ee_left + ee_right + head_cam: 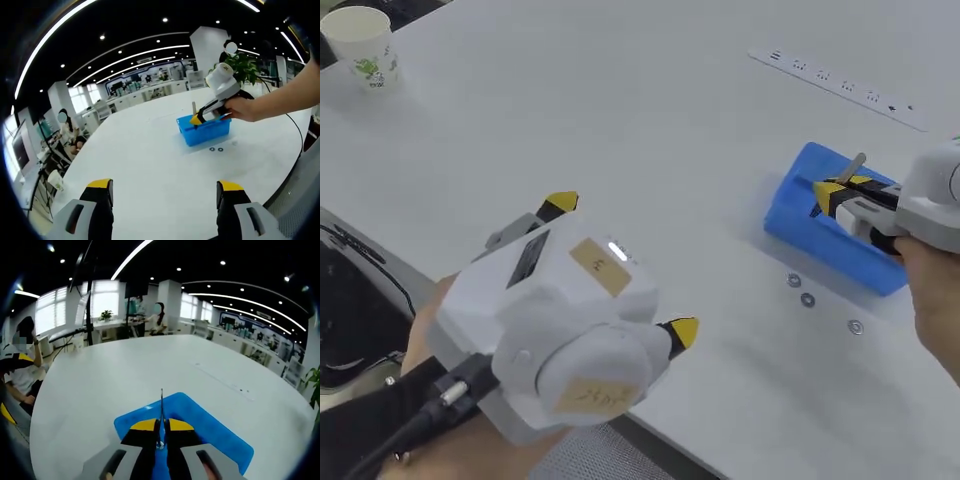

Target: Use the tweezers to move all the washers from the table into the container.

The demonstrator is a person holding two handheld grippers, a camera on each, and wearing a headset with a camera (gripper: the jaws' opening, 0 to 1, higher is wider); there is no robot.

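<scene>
A blue container (832, 232) stands on the white table (620, 110) at the right. Three small washers (807, 299) lie on the table just in front of it; two washers (216, 149) appear in the left gripper view. My right gripper (835, 192) hovers over the container, shut on thin metal tweezers (855, 166) that point up and away. In the right gripper view the tweezers (161, 407) stick out between the shut jaws of the right gripper (161, 429), above the container (210, 430). My left gripper (621, 267) stands open near the table's front edge, holding nothing, jaws wide apart in its own view (164, 189).
A paper cup (364, 45) stands at the far left of the table. A white power strip (842, 86) lies at the back right. The table's front edge runs diagonally under my left hand. People sit beyond the table (20, 360).
</scene>
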